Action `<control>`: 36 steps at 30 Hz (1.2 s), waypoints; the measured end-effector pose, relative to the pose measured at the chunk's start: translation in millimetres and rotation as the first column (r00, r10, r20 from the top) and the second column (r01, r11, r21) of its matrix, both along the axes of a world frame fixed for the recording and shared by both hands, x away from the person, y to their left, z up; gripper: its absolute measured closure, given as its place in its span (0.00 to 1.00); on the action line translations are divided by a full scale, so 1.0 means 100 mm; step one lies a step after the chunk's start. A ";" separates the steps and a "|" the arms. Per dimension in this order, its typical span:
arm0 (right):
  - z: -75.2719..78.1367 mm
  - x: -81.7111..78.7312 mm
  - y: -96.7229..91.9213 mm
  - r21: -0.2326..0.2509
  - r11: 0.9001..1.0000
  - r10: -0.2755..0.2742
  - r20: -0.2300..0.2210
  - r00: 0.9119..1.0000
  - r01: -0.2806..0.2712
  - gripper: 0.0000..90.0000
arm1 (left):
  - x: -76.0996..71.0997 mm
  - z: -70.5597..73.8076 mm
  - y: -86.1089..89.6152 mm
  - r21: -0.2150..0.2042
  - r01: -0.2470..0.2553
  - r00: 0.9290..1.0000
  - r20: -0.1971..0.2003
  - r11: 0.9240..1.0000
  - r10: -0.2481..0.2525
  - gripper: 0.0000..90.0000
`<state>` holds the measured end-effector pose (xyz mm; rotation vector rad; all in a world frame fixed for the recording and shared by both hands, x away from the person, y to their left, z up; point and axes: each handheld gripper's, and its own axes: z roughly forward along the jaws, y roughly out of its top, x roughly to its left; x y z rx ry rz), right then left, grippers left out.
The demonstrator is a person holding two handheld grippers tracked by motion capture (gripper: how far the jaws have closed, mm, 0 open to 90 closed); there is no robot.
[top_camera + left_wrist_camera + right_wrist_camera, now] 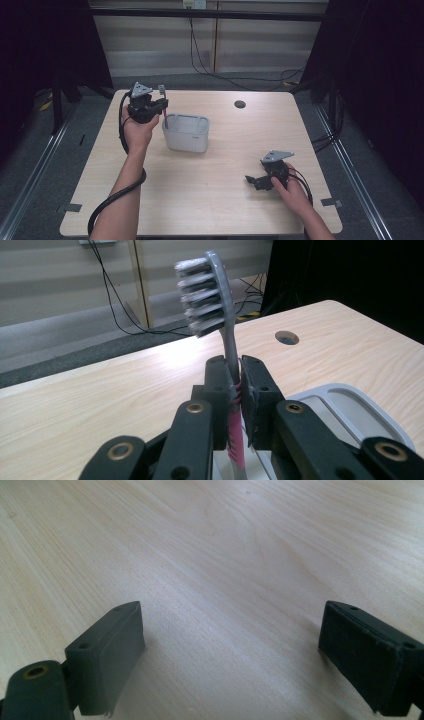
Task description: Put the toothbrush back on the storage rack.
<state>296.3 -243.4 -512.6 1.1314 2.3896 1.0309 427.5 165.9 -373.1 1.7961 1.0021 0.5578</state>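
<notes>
A toothbrush with a grey neck, grey-white bristles and a pink handle stands upright between the jaws of my left gripper, which is shut on it. Seen from above, that gripper is held over the left rim of a grey rectangular holder, with the toothbrush head sticking up and the pink handle reaching down toward the holder's edge. The holder's rim lies just below and right of the jaws. My right gripper rests low over the table at the near right, open with nothing between its fingers.
The light wooden table has a round cable hole at the back. Black cables trail from both grippers. Dark curtains flank the table, and cables run across the floor behind it.
</notes>
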 end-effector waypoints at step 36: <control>0.00 0.00 0.00 0.000 1.000 0.000 0.000 1.000 0.000 0.12 | -0.15 -0.29 -0.01 0.022 0.012 0.999 -0.038 1.000 -0.011 0.91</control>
